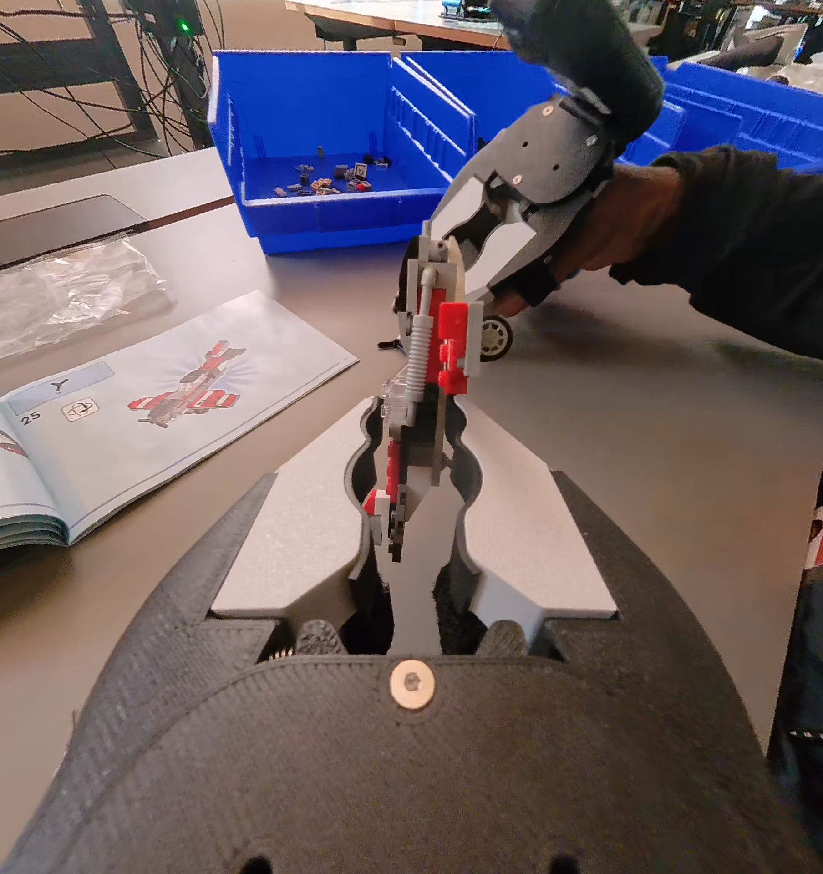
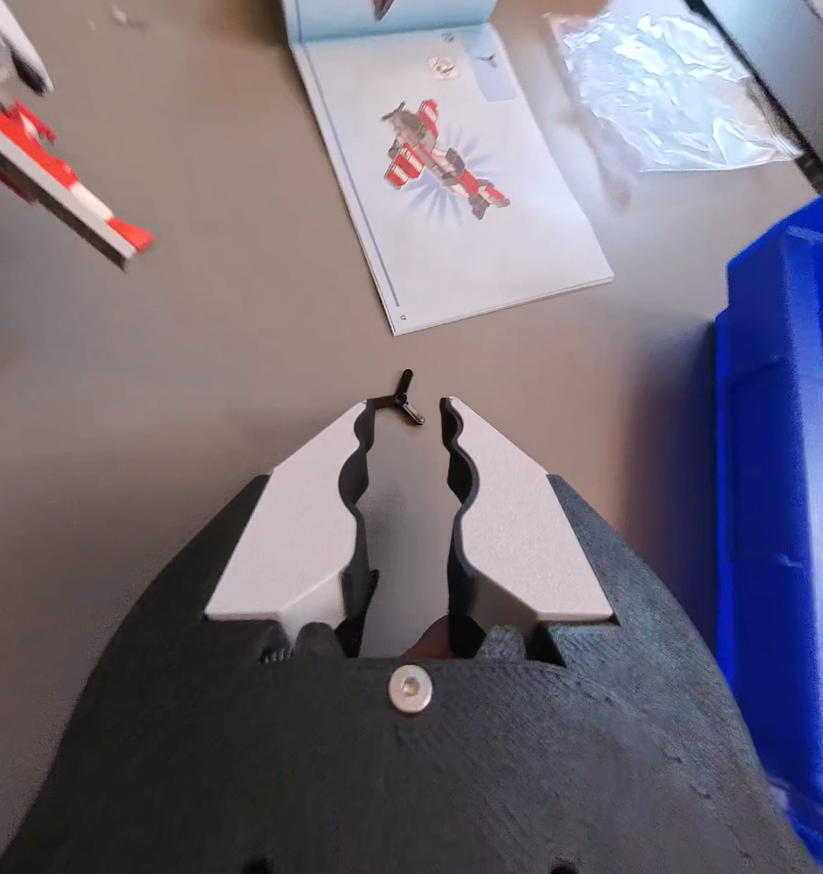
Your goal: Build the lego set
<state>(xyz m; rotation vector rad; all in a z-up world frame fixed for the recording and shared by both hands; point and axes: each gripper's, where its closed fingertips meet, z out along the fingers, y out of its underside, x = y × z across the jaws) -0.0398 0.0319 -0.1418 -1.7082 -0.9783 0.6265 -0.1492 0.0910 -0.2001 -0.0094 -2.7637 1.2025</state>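
My left gripper (image 1: 414, 411) is shut on the red, white and grey lego plane model (image 1: 431, 340) and holds it upright above the table. The model's striped wing shows at the upper left of the right wrist view (image 2: 69, 175). A small black three-blade propeller (image 2: 402, 399) lies on the table just in front of my right gripper (image 2: 407, 406), which is open, its left fingertip at one blade. In the left wrist view the right gripper (image 1: 461, 265) points down behind the model, and the propeller (image 1: 390, 344) peeks out beside the model. A grey wheel (image 1: 494, 338) shows by the model's right side.
An open instruction booklet (image 1: 163, 402) (image 2: 447, 189) lies on the grey table. A clear plastic bag (image 1: 59, 288) (image 2: 660, 94) lies beyond it. A blue bin (image 1: 324, 222) (image 2: 788, 473) holds several small loose pieces (image 1: 334, 179). More blue bins stand behind. My hands' fingertips stand some 15 cm from each other.
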